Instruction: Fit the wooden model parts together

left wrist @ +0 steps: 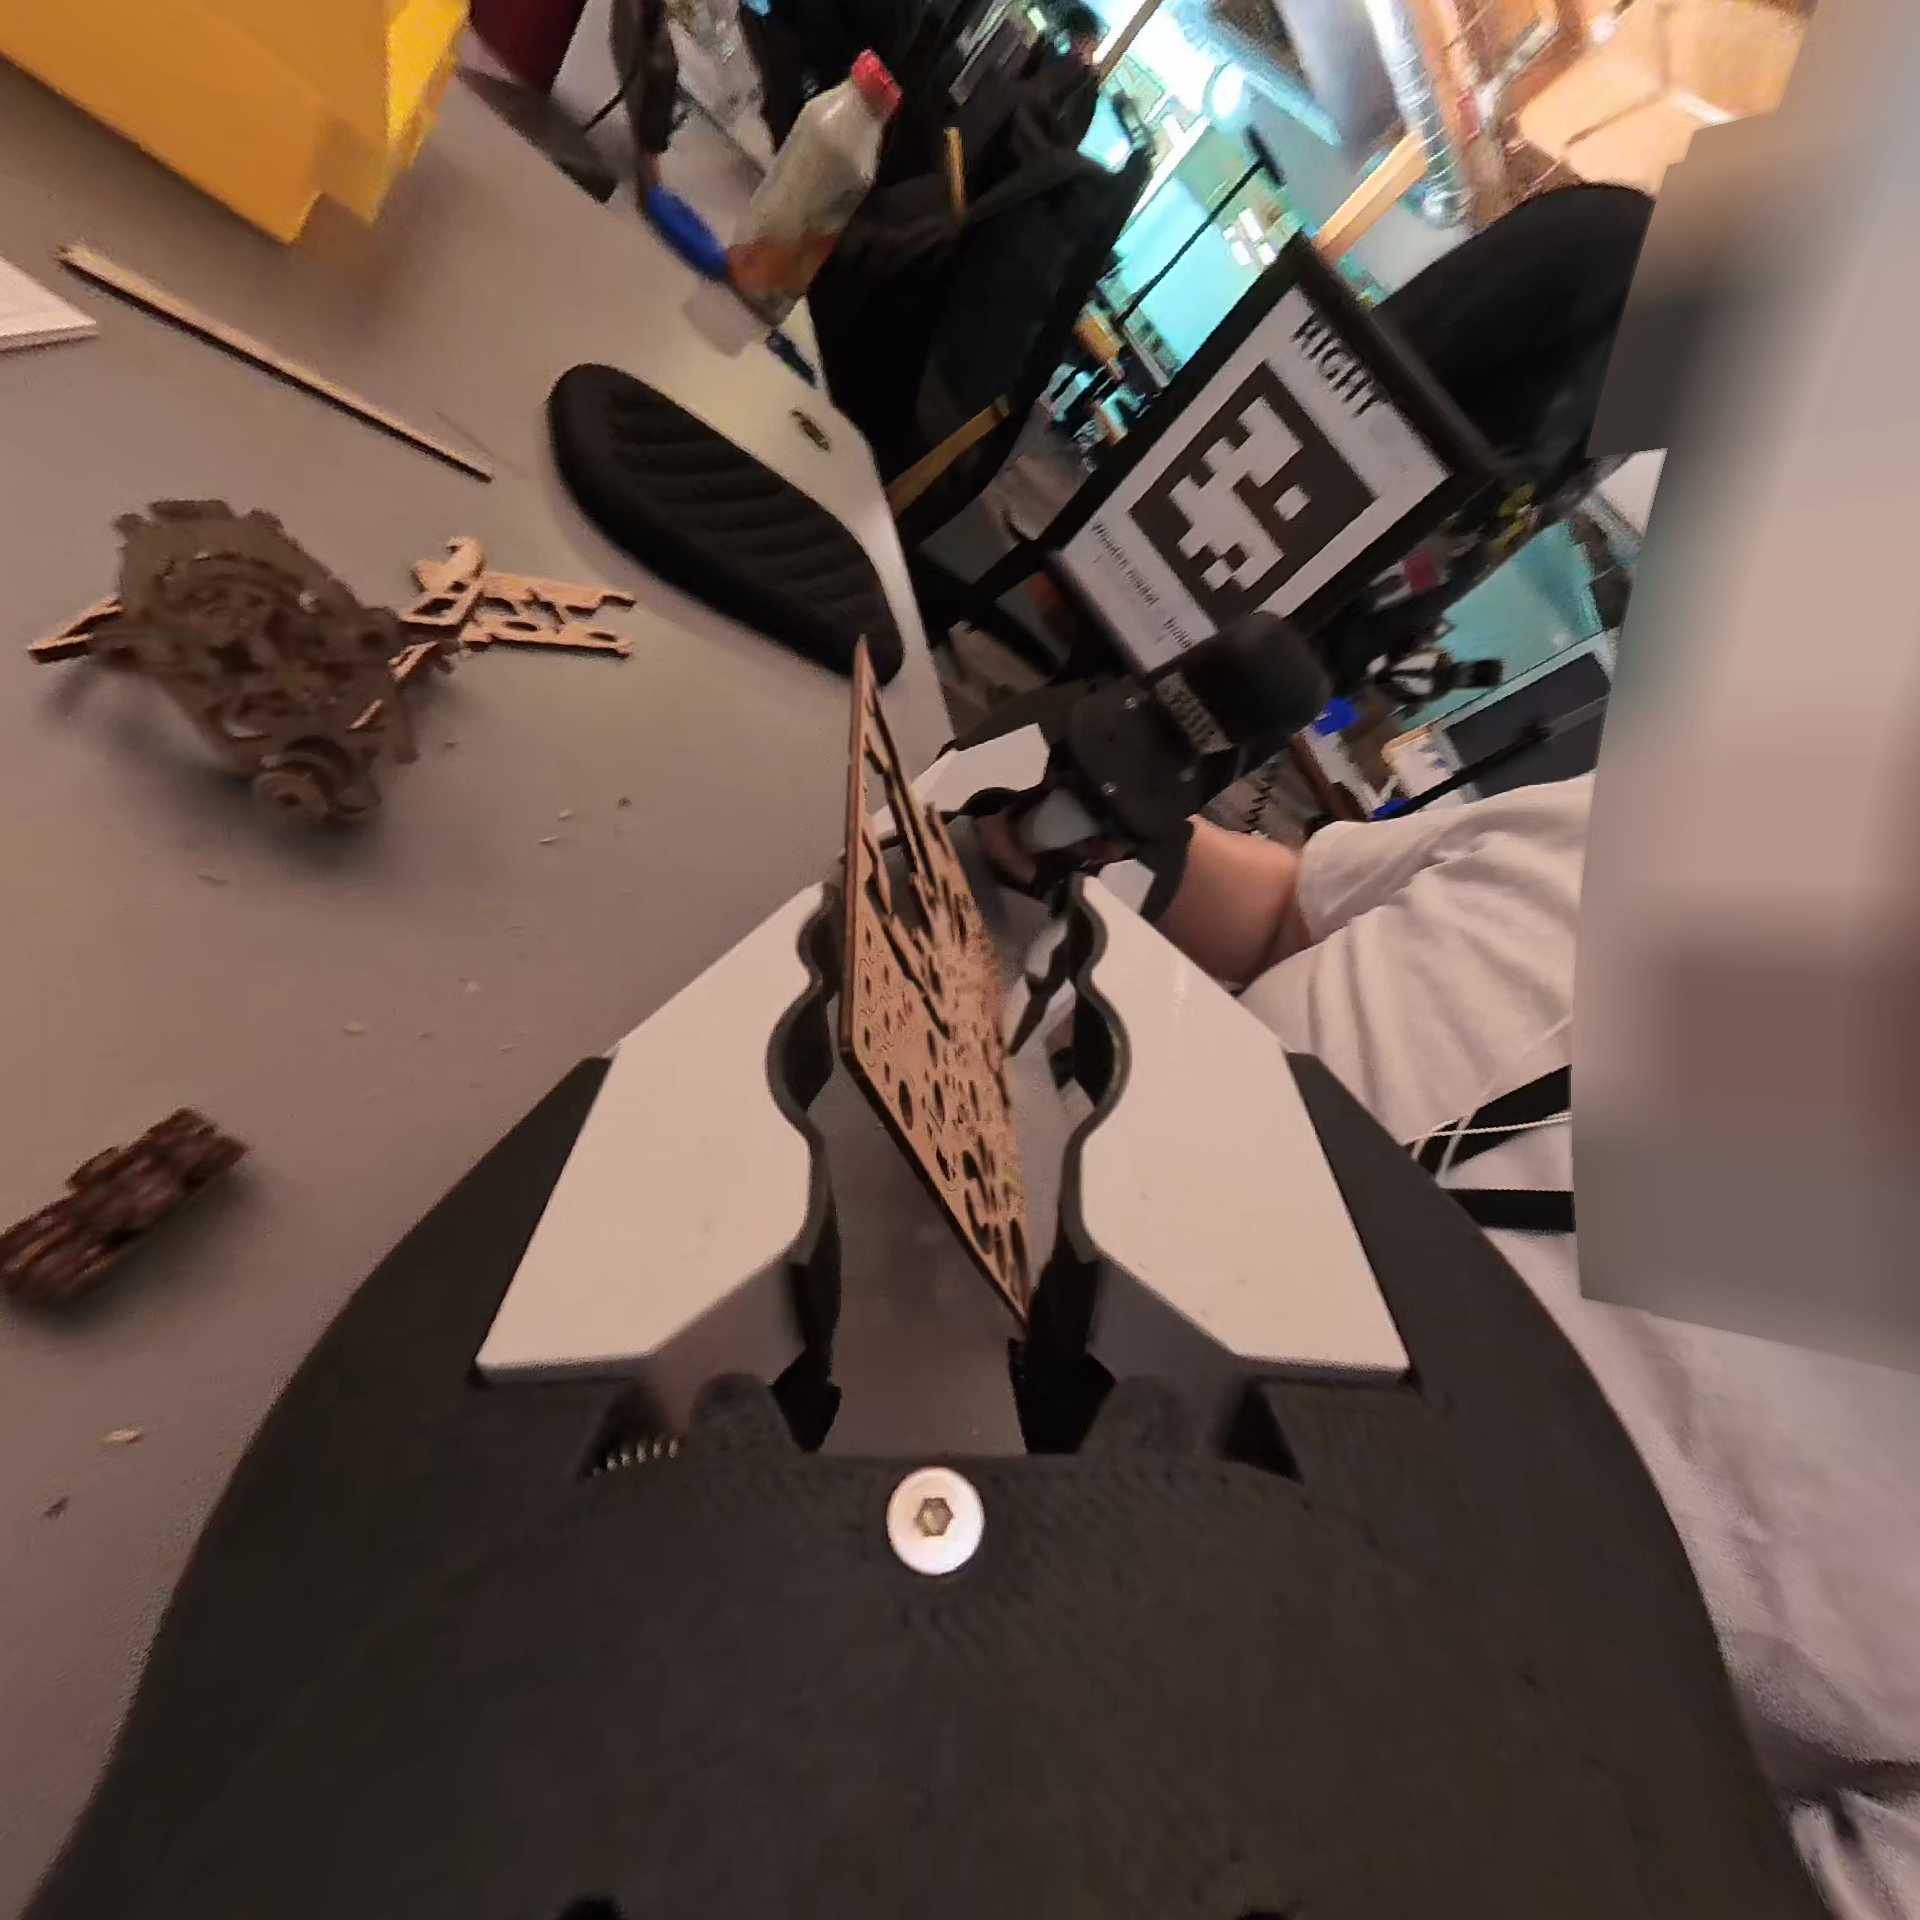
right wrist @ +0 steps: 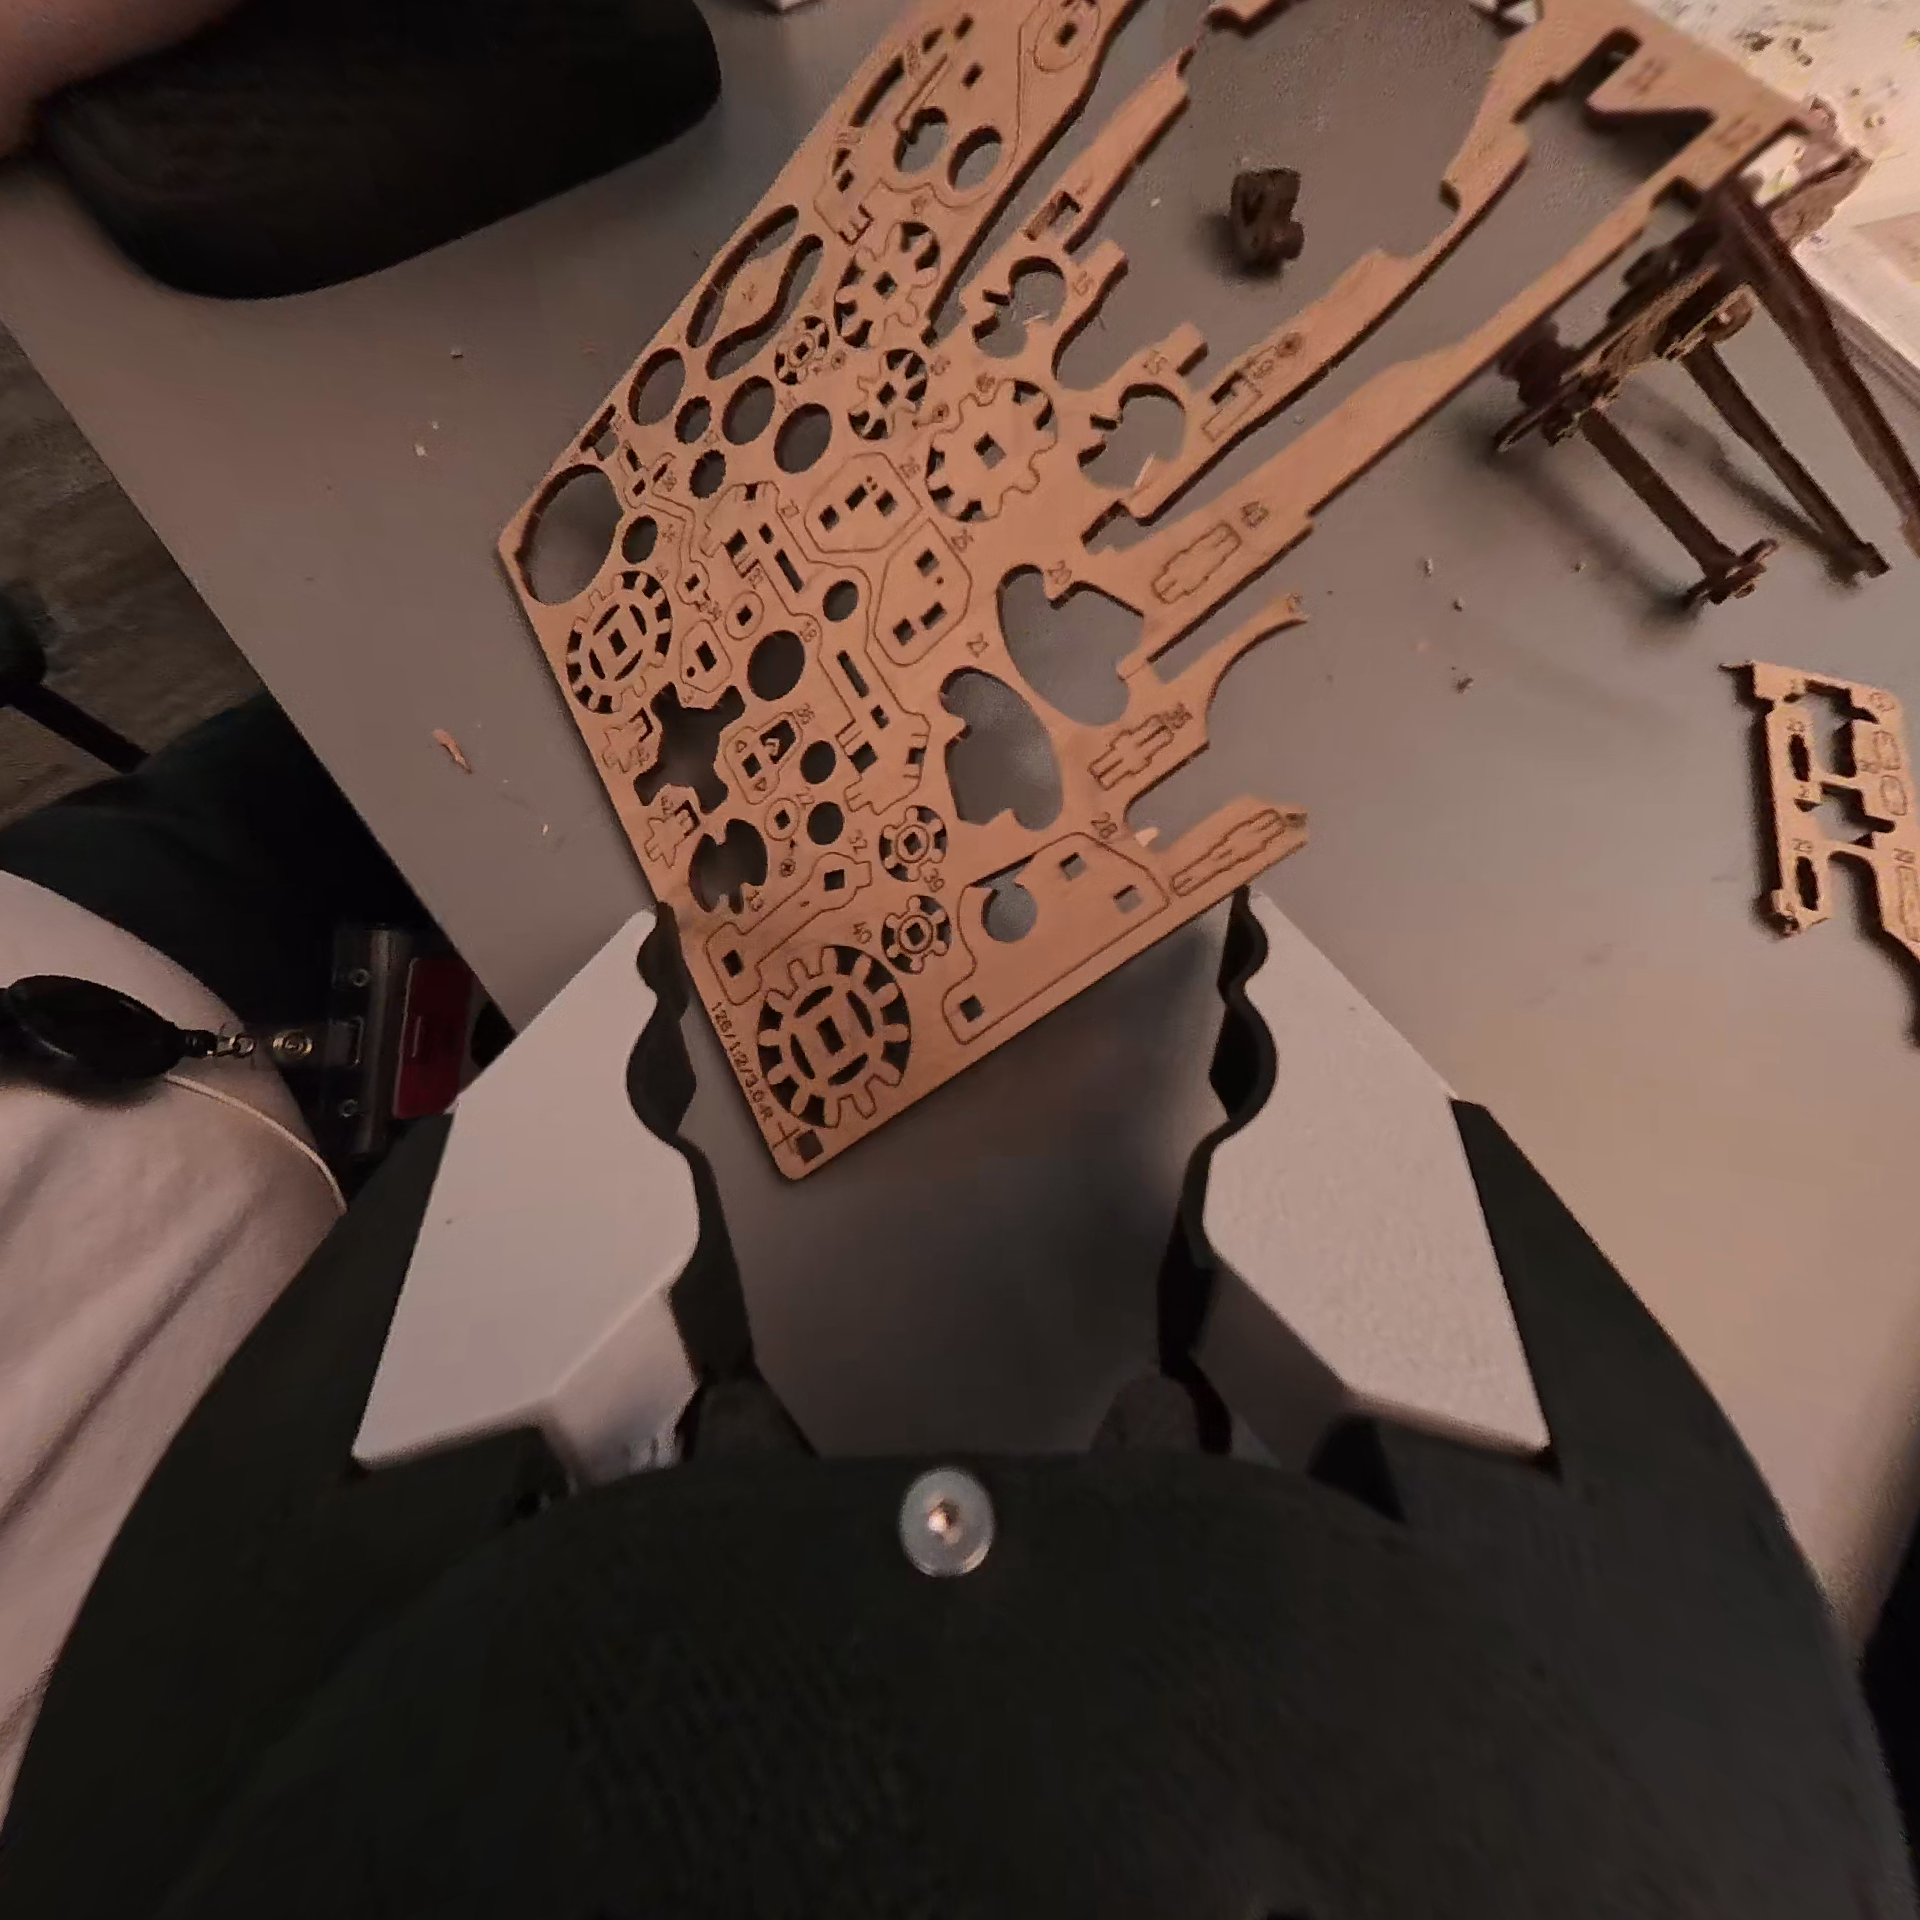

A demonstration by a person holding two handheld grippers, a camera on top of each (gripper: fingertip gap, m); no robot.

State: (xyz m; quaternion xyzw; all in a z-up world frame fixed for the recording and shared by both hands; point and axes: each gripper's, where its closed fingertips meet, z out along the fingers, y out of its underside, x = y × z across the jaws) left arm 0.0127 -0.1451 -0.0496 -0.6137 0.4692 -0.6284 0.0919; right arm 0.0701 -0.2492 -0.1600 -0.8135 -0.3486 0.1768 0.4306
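Observation:
A thin laser-cut wooden sheet (right wrist: 935, 582), full of gear shapes and empty cut-outs, is held up over the table edge. In the left wrist view the wooden sheet (left wrist: 935, 1039) stands edge-on and aslant between my left gripper's (left wrist: 951, 914) partly closed fingers. It touches the left fingertip pad and the base of the right finger. My right gripper (right wrist: 951, 925) is wide open over the sheet's face, with the sheet's corner lying between its fingers. The right gripper (left wrist: 1049, 831) also shows beside the sheet in the left wrist view. A part-built wooden model (left wrist: 260, 665) lies on the table; it also shows in the right wrist view (right wrist: 1662, 343).
The grey table (left wrist: 520, 935) carries a small dark wooden block (left wrist: 114, 1205), a leftover sheet fragment (right wrist: 1839, 810), a thin wooden stick (left wrist: 270, 358), a black wrist pad (left wrist: 717, 520), a yellow box (left wrist: 229, 104) and a bottle (left wrist: 821, 177). The person's white-clad body (left wrist: 1455, 987) is close by. The grippers' ends are close to 15 cm from one another.

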